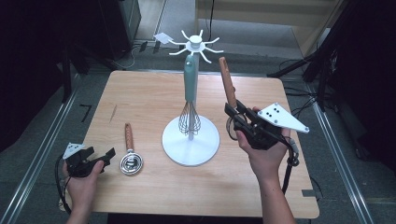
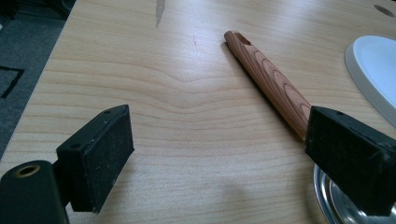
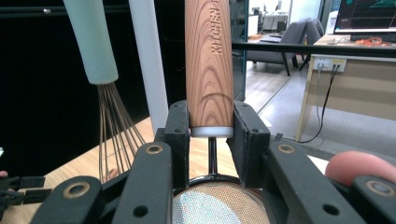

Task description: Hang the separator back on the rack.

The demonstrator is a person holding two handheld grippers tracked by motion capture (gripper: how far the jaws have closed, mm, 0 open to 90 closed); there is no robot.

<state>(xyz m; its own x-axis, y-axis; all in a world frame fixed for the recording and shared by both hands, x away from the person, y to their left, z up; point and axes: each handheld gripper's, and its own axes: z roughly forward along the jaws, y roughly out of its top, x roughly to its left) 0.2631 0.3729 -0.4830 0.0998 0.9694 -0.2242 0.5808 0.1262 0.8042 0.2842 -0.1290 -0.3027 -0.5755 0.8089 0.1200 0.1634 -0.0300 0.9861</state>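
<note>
Black jaws of the right gripper (image 3: 211, 133), low in the centre of the right gripper view, clamp the base of a wooden-handled strainer (image 3: 208, 60) whose handle rises to the top edge and whose mesh bowl sits at the bottom edge. At the lower left of the high view the left gripper (image 1: 105, 156) rests on the wooden table (image 1: 149, 93) with jaws spread wide and nothing between them, just beside a wooden-handled scoop (image 1: 130, 151). Farther up, in the middle of that view, a teal-handled whisk (image 1: 189, 95) hangs from the white rack (image 1: 191, 140).
</note>
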